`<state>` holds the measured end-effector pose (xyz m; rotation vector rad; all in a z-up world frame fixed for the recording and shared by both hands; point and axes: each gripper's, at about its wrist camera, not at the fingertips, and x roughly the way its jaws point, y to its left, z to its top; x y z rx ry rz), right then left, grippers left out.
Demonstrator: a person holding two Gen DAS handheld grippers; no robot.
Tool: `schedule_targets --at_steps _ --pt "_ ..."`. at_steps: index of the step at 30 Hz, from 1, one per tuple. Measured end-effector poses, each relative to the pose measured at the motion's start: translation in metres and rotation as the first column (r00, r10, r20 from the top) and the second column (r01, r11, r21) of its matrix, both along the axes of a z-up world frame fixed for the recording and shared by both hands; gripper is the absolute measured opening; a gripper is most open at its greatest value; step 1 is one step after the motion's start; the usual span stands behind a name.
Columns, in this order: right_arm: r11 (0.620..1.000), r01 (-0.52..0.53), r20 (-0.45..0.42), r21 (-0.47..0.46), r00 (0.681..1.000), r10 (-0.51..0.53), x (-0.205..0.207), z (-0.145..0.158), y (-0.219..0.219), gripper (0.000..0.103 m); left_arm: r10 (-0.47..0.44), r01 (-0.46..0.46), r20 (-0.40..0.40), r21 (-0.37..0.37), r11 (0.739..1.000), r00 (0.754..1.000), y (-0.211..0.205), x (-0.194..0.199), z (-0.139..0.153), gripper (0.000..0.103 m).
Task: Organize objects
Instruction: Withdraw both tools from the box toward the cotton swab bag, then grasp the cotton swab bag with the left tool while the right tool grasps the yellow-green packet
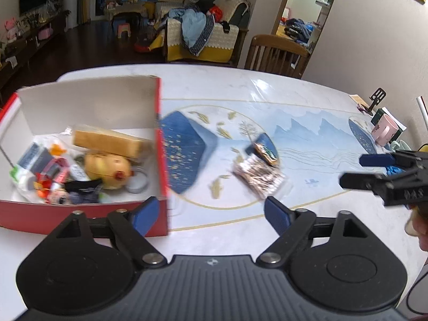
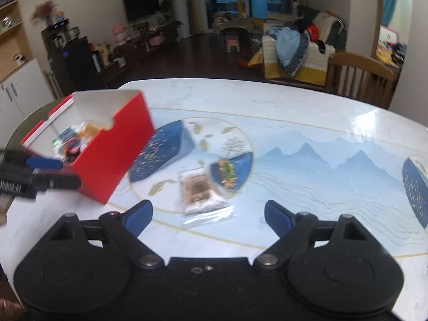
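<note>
A red box (image 1: 163, 160) with a white inside sits on the table's left and holds several small items: a tan block (image 1: 107, 141), a yellow round toy (image 1: 107, 169) and packets. It also shows in the right wrist view (image 2: 115, 157). A clear packet with brown contents (image 1: 258, 179) (image 2: 200, 192) lies on the patterned mat, and a small green-and-gold packet (image 1: 264, 151) (image 2: 227, 174) lies just behind it. My left gripper (image 1: 211, 215) is open and empty, near the box's front right corner. My right gripper (image 2: 208, 215) is open and empty, just short of the clear packet.
A pink mug (image 1: 385, 131) and small items stand at the table's right edge. A wooden chair (image 1: 278, 53) stands behind the table. The right gripper shows in the left wrist view (image 1: 358, 169); the left gripper shows in the right wrist view (image 2: 61, 172).
</note>
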<state>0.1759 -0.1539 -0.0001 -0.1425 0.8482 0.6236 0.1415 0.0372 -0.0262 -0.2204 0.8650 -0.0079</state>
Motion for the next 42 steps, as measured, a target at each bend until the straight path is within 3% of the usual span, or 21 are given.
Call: schedule_targets --at_steps 2,13,22,42 --pt "1.0 0.026 -0.02 0.003 0.999 -0.026 0.015 -0.004 -0.006 0.091 0.005 -0.005 -0.012 -0.015 1.0 1.0 -0.01 0.008 -0.006 0.103" --pt "0.998 0.068 -0.068 -0.003 0.995 -0.068 0.08 -0.02 -0.011 0.091 0.038 -0.039 0.024 0.038 0.999 0.999 -0.059 0.052 -0.024 0.103" --pt "0.998 0.053 -0.158 -0.038 0.986 -0.058 0.115 -0.041 0.006 0.09 0.098 -0.097 -0.08 0.016 0.995 0.992 -0.085 0.097 -0.057 0.103" --pt "0.992 -0.007 -0.229 -0.124 0.973 -0.021 0.142 -0.086 0.043 0.083 0.195 -0.184 -0.166 0.084 0.979 0.967 -0.104 0.141 -0.1 0.103"
